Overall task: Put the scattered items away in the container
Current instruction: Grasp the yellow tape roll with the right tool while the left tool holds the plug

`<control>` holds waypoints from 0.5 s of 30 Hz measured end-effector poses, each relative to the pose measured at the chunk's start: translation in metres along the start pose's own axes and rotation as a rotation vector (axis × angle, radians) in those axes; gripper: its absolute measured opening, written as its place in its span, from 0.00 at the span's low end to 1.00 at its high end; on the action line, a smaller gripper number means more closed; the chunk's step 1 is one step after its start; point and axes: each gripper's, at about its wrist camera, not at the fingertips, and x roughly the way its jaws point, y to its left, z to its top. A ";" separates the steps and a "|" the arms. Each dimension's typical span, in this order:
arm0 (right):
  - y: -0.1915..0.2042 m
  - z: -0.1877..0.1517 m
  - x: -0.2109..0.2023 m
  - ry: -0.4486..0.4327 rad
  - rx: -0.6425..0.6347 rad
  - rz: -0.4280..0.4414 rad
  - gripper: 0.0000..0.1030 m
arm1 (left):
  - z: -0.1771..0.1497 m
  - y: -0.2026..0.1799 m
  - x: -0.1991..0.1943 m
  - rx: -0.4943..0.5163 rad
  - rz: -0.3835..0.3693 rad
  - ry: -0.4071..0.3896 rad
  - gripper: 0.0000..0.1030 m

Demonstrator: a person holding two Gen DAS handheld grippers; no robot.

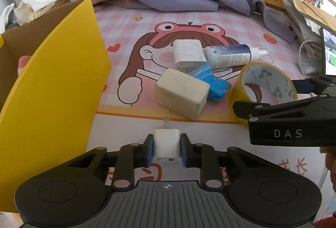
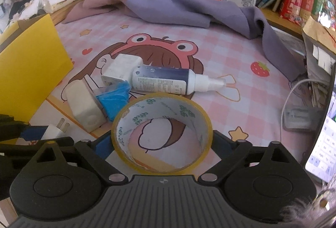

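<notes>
The small white plastic plug adapter (image 1: 167,145) is clamped between the closed fingers of the left gripper (image 1: 167,149), prongs pointing away. The yellow cardboard box (image 1: 52,89) lies at ten o'clock. The right gripper (image 2: 161,141) is spread wide around the yellow tape roll (image 2: 161,133), contact unclear.

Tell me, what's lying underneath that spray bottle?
The spray bottle lies partly across a white charger block, with the pink cartoon mat beneath. Anything else directly under it is covered.

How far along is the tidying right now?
Barely started: something pink already sits in the yellow cardboard box. The left gripper is shut on a white charger plug. The right gripper straddles the tape roll, jaws open. The spray bottle, white adapter, cream block and blue bag remain.
</notes>
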 end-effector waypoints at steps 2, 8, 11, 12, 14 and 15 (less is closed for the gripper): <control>0.002 0.001 0.000 0.003 -0.012 -0.002 0.88 | -0.001 0.000 -0.001 0.004 0.010 0.000 0.23; 0.001 0.001 -0.012 -0.023 -0.001 0.001 0.88 | 0.001 -0.003 -0.018 0.019 -0.003 -0.046 0.23; 0.002 0.001 -0.021 -0.038 -0.001 -0.001 0.88 | 0.001 -0.006 -0.027 0.041 -0.013 -0.070 0.23; 0.002 0.000 -0.024 -0.043 -0.001 -0.003 0.88 | 0.000 -0.007 -0.031 0.047 -0.016 -0.077 0.23; 0.003 -0.001 -0.032 -0.053 0.004 -0.006 0.88 | 0.000 -0.008 -0.038 0.059 -0.018 -0.090 0.23; 0.003 -0.002 -0.035 -0.056 0.007 -0.005 0.88 | -0.001 -0.008 -0.042 0.064 -0.019 -0.096 0.23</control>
